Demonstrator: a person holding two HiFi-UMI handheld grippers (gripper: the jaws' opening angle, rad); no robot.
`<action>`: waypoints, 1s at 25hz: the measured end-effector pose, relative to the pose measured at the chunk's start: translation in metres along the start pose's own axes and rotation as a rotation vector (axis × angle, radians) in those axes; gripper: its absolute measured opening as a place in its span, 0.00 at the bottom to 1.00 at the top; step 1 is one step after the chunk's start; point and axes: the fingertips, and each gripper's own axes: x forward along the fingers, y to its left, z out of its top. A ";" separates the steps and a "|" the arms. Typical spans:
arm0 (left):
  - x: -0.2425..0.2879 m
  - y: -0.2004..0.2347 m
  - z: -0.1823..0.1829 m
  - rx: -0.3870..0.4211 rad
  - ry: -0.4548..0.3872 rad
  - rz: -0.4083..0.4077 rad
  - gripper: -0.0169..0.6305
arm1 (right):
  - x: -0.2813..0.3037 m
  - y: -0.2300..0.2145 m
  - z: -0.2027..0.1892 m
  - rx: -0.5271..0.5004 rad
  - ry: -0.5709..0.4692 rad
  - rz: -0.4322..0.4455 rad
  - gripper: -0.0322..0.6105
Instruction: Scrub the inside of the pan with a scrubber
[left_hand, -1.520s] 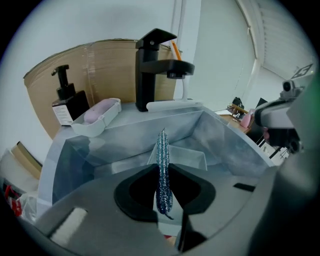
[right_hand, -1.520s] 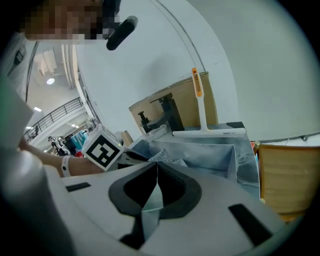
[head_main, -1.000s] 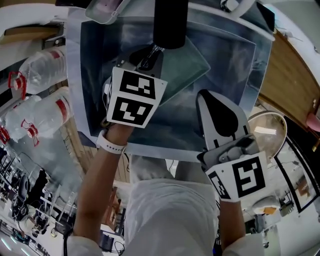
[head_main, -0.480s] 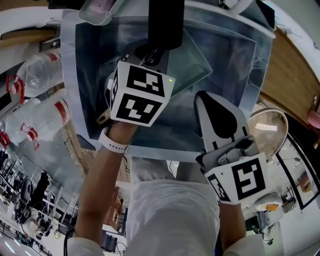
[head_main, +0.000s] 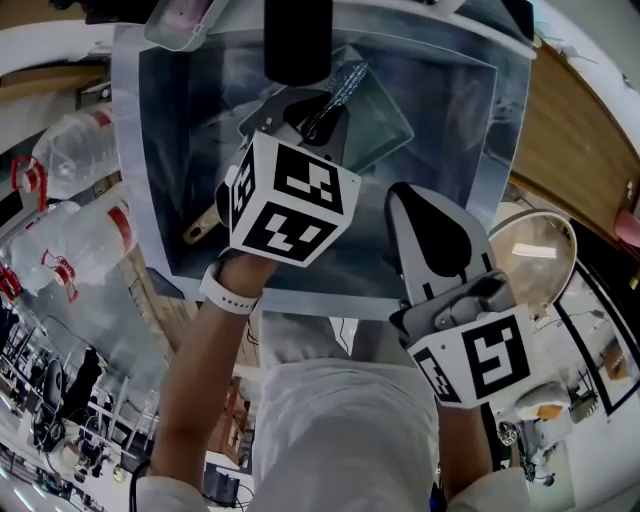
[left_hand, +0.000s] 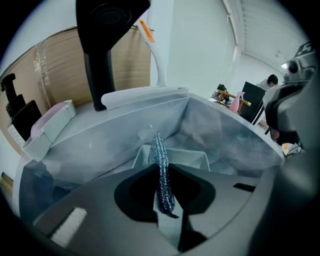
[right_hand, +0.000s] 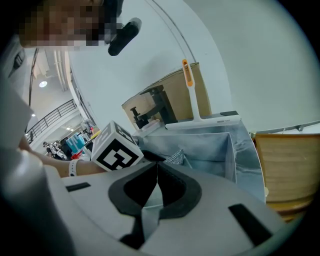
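A pale squarish pan (head_main: 385, 120) lies in the steel sink (head_main: 160, 170). My left gripper (head_main: 318, 118) hangs over the pan, shut on a sparkly silver-blue scrubber (head_main: 342, 82). In the left gripper view the scrubber (left_hand: 159, 145) stands up between the closed jaws of the left gripper (left_hand: 158, 165), with the pan's rim (left_hand: 192, 157) beyond it. My right gripper (head_main: 412, 195) hovers over the sink's near edge, shut and empty. In the right gripper view, the right gripper (right_hand: 157, 163) points towards the scrubber (right_hand: 175, 157). The pan's floor is mostly hidden.
A black faucet (head_main: 297, 40) rises over the sink's far side. Plastic bottles (head_main: 80, 150) lie at the left. A round strainer (head_main: 535, 255) sits on the right by the wooden counter (head_main: 580, 150). A wooden handle (head_main: 200, 228) pokes out left of the left gripper's cube.
My left gripper has shifted a little to the right and tilted, so the scrubber now shows beyond its jaws. The right gripper has stayed put.
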 end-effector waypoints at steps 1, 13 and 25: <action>0.000 -0.003 0.000 0.006 0.002 -0.004 0.13 | -0.002 -0.001 -0.001 0.000 -0.001 0.000 0.06; 0.000 -0.055 -0.012 0.026 0.023 -0.082 0.13 | -0.024 -0.002 -0.008 -0.009 -0.014 0.005 0.06; -0.012 -0.088 -0.023 0.066 0.038 -0.196 0.13 | -0.038 0.006 -0.012 -0.021 -0.016 0.016 0.06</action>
